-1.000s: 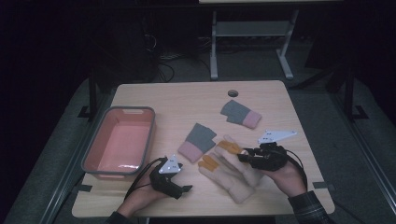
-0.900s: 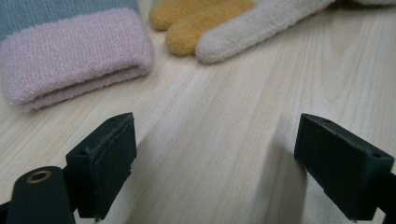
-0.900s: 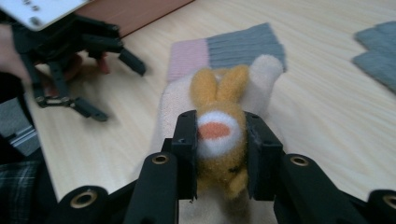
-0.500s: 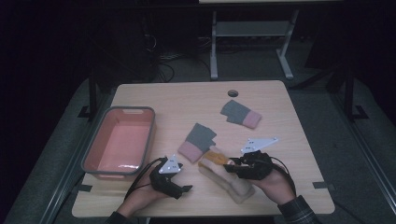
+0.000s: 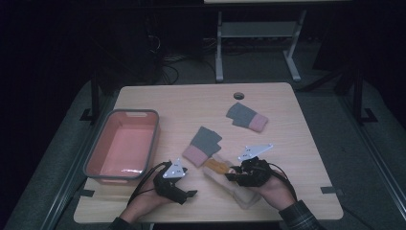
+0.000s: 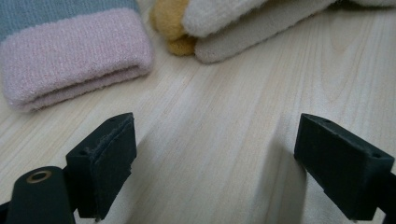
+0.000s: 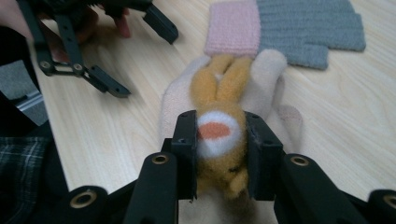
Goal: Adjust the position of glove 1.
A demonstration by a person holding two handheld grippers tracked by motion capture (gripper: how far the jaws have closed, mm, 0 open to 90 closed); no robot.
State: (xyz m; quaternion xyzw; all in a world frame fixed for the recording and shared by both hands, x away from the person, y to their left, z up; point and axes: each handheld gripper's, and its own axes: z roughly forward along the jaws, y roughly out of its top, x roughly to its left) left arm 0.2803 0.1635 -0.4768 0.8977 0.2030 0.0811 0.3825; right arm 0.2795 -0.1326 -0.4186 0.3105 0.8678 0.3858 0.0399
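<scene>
From the high view, the wooden worktop (image 5: 191, 103) carries a pink bin (image 5: 123, 146) with a grey rim at its left side, holding nothing that I can make out. Well toward the far right lies 1 grey glove with a pink cuff (image 5: 246, 116), and a 2nd grey and pink glove (image 5: 203, 145) sits near the middle. Just beside that one, a cream glove (image 5: 237, 189) with an orange patch lies on the near edge, and the right gripper (image 5: 235, 173) is down on it, held in the person's right hand (image 5: 271, 190). The left gripper (image 5: 190, 193) rests low at the near edge, apart from the gloves, gripped by the left hand (image 5: 143, 206). Over to the left gripper view: its 2 jaws stand wide apart over bare wood, holding nothing, with the pink cuff (image 6: 74, 56) ahead on the left and the cream glove (image 6: 252, 25) with its orange part ahead at centre. Now the right gripper view: the jaws are clamped on an orange plush animal figure (image 7: 219, 135) with a white and orange face, which lies on the cream glove (image 7: 268, 84). Beyond it sits the grey and pink glove (image 7: 289, 30), touching the cream one, and the left gripper (image 7: 140, 56) shows upper left with its jaws spread.
</scene>
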